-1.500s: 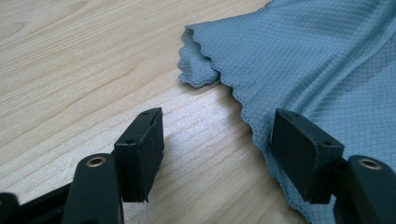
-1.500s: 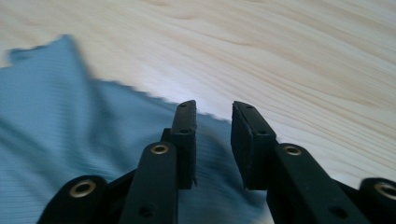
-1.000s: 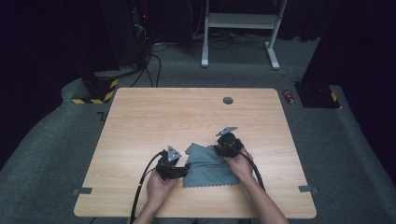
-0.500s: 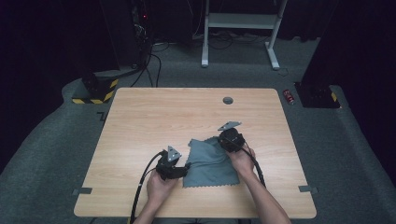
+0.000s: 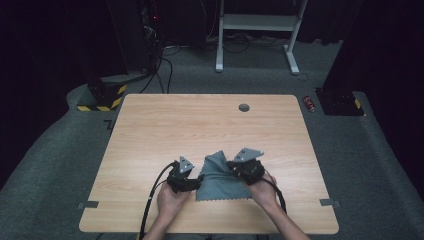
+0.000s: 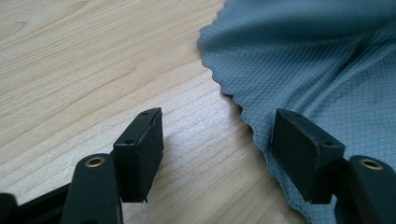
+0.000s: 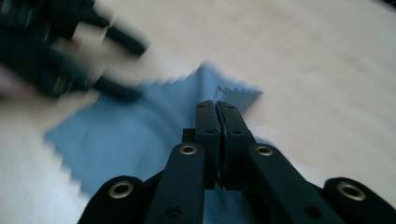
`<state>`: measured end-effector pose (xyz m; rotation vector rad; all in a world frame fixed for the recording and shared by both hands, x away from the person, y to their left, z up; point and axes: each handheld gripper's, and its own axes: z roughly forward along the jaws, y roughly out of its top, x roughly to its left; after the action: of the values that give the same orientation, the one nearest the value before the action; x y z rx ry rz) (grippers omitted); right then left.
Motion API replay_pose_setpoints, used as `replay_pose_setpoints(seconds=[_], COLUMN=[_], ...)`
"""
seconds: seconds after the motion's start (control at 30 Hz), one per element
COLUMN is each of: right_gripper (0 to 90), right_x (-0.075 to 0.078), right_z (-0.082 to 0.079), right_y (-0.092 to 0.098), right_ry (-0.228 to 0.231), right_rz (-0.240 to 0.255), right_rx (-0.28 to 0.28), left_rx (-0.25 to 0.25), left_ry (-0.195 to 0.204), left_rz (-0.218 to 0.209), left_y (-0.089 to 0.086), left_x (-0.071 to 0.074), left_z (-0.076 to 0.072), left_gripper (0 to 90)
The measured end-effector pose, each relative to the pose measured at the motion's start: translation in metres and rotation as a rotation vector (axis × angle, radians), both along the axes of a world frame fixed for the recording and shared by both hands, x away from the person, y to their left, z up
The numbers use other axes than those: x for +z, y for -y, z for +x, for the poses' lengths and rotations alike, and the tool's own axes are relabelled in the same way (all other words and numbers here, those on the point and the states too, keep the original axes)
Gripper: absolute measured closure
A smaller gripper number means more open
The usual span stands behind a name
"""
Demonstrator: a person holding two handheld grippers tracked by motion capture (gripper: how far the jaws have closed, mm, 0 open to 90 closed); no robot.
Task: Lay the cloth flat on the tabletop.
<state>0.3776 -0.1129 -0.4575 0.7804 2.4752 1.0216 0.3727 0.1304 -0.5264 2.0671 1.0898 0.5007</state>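
Pale wood-grain laminate covers your table, which stands on grey carpet in a dark room. At the far left a yellow-and-black striped base sits on the floor with cables running past it. A round grommet is set into the far part of the tabletop, white desk legs stand behind it, and a small red object lies on the carpet off the table's right corner.

Your left gripper rests low at the near edge with its jaws standing apart and nothing pinched. In the left gripper view one pad lies on bare wood and the other sits over the scalloped left edge of the grey microfibre cloth.

That cloth lies between your hands, near the table's front edge. Its near side runs left to right and lies flat, while the far right corner is lifted and folded toward the left.

Your right gripper has its jaws clamped together on that raised corner. In the right gripper view the zigzag tip of the cloth pokes out just past the closed pads.
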Motion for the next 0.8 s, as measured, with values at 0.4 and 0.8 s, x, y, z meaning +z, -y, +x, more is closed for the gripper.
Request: replay_pose_setpoints(seconds=[0.4,0.8], right_gripper=[69.9,66.7], right_x=[-0.008,-0.015], right_z=[-0.013,0.031], right_y=[0.005,0.043], right_ry=[0.007,-0.085], right_rz=[0.007,0.018], right_rx=[-0.008,-0.19], left_rx=[-0.003,-0.08], left_ry=[-0.048,-0.098], left_rz=[-0.128,-0.054], left_y=[-0.011,0.029], left_x=[0.01,0.026], left_z=[0.011,0.065], left_gripper=[44.2,43.2])
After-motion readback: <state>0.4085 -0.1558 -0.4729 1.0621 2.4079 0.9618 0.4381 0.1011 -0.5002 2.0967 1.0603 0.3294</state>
